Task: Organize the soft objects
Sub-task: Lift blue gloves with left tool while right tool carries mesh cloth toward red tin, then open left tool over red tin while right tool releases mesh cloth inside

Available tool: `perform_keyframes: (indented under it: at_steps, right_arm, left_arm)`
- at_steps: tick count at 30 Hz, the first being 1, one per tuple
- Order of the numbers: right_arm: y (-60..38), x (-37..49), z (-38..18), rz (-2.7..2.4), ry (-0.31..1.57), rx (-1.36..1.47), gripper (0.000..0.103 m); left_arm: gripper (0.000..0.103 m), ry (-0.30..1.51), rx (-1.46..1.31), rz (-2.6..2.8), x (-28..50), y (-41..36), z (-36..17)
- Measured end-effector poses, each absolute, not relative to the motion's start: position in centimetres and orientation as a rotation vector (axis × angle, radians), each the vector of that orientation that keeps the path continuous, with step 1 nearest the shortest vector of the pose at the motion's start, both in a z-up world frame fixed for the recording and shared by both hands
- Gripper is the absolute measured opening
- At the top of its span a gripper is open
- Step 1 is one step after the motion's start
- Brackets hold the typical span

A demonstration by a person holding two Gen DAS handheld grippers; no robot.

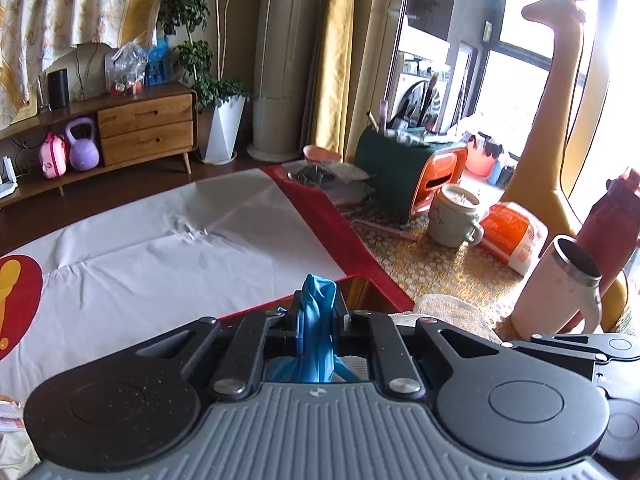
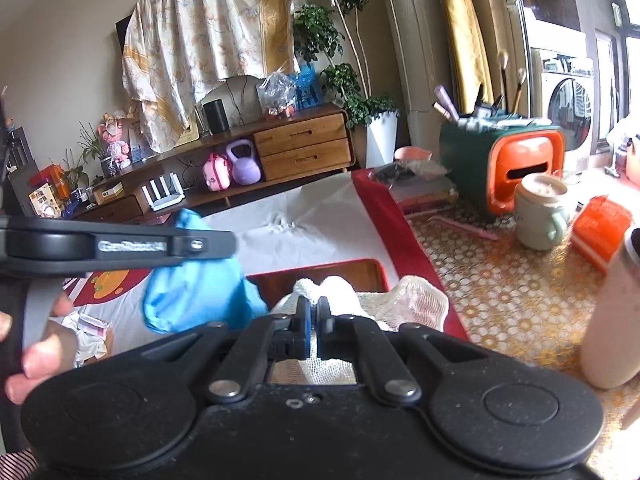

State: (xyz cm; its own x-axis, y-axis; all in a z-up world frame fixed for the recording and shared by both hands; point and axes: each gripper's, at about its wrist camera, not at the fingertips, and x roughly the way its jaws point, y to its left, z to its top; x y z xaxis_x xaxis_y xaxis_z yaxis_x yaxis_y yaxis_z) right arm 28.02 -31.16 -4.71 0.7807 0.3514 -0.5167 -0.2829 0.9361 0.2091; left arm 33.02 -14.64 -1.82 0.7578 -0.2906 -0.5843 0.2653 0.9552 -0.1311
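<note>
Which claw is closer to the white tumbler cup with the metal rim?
Right. The right claw, pinching white mesh cloth, sits beside the tumbler. The left claw, holding blue cloth, is farther away.

The left tool (image 1: pixel 318 312) pinches a blue cloth (image 1: pixel 318 344).

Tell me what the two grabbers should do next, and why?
Probably lower both cloths onto the wooden tray and let go. The left gripper is shut on the blue cloth, the right gripper is shut on the white mesh cloth, and both hang right over that tray.
</note>
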Motion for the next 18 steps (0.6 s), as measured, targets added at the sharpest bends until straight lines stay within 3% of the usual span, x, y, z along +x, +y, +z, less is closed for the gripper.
perform_keyframes:
  at_steps: [18]
  right_arm:
    - [-29.0,29.7,-9.4,0.401,0.722,0.073,0.002]
  left_arm:
    - [0.012,0.823,-0.007,-0.319,37.2,-16.7,-8.2]
